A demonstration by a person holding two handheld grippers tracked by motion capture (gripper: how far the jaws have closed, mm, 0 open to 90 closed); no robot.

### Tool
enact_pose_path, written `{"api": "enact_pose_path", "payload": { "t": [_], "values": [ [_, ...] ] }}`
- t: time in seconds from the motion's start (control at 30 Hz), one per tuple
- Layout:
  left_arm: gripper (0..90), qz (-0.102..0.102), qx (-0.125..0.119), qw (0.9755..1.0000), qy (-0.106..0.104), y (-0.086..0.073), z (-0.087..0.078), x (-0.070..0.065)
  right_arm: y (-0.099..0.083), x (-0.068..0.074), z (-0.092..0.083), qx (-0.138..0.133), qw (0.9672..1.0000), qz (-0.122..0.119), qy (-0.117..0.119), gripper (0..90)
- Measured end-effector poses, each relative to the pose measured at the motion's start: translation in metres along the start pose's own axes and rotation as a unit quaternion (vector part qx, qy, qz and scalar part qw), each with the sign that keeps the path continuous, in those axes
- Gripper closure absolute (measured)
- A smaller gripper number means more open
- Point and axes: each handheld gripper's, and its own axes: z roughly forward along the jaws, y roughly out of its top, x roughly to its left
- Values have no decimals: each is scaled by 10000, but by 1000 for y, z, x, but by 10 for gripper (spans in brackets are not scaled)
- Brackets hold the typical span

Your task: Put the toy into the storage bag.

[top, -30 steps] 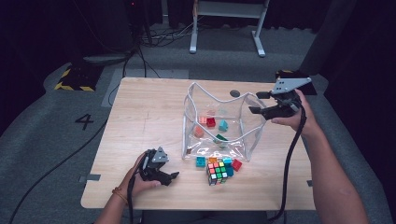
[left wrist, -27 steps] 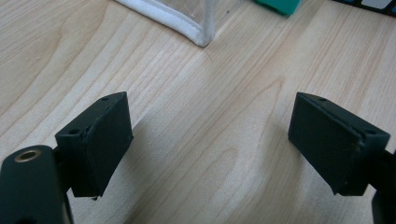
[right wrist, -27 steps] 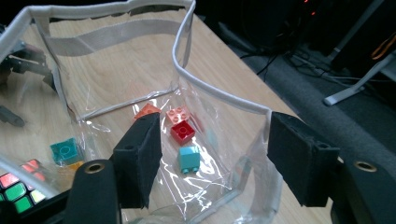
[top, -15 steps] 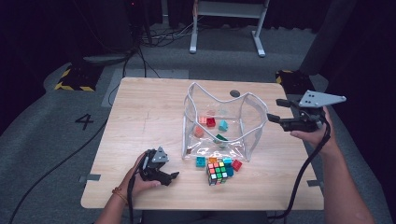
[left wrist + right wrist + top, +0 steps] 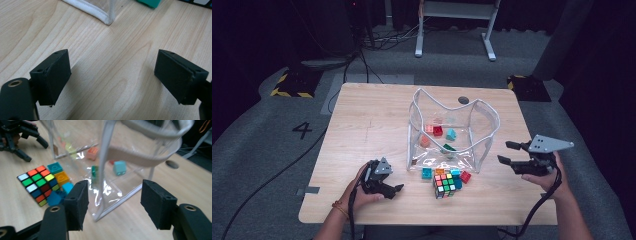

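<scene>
Clear white-trimmed bag (image 5: pixel 452 132) upright mid-table

Light wooden tabletop (image 5: pixel 372 125) with round cable hole (image 5: pixel 463 100) near far edge. Grey carpeted floor (image 5: pixel 272 150) bears white numeral 4 (image 5: pixel 302 130). Yellow-black hazard-striped plate (image 5: pixel 292 82) far left. White metal frame legs (image 5: pixel 454 30) beyond. Black cables (image 5: pixel 362 55) trail across floor.

A single dark numeral "4" (image 5: pixel 302 130) is marked on the grey floor (image 5: pixel 257 150) left of the table.
</scene>
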Motion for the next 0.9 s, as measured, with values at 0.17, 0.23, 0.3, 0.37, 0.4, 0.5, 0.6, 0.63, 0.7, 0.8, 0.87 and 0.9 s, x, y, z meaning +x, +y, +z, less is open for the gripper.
{"api": "enact_pose_path", "payload": {
  "t": [0.17, 0.23, 0.3, 0.37, 0.4, 0.5, 0.6, 0.63, 0.7, 0.8, 0.87, 0.9],
  "values": [
    [138, -18, -2, 10000, -29, 0, 0, 0, -32, 17, 19, 103, 9988, 224, 413, 454],
    [138, -3, 1, 10000, -5, 0, 0, 0, -43, 25, 29, 204, 9986, 229, 440, 475],
    [138, 2, 7, 10000, -20, 0, 0, 0, -57, 39, 48, 336, 9963, 338, 718, 491],
    [138, 0, 8, 10000, -19, 0, 0, 0, -61, 47, 62, 549, 9944, 267, 860, 491],
    [138, 2, 9, 10000, -20, 0, 0, 0, -61, 47, 62, 549, 9944, 267, 860, 491],
    [138, 1, 9, 10000, -27, 0, 0, 0, -64, 56, 83, 727, 9938, -28, 840, 491],
    [138, -8, 7, 10000, -33, 0, 0, 0, -64, 60, 94, 811, 9935, -36, 802, 489],
    [138, -8, 7, 10000, -33, 0, 0, 0, -64, 60, 95, 877, 9932, -66, 762, 484],
    [138, -1, 8, 10000, -23, 0, 0, 0, -64, 60, 97, 852, 9931, -13, 806, 483],
    [138, 21, 11, 10000, -33, 0, 0, 0, -63, 60, 102, 820, 9944, -19, 671, 483],
    [138, 36, 17, 10000, -15, 0, 0, 1, -63, 58, 105, 847, 9944, -35, 627, 465],
    [138, 36, 17, 10000, -15, 0, 0, 1, -63, 58, 105, 847, 9944, -35, 627, 465]
  ]
}}
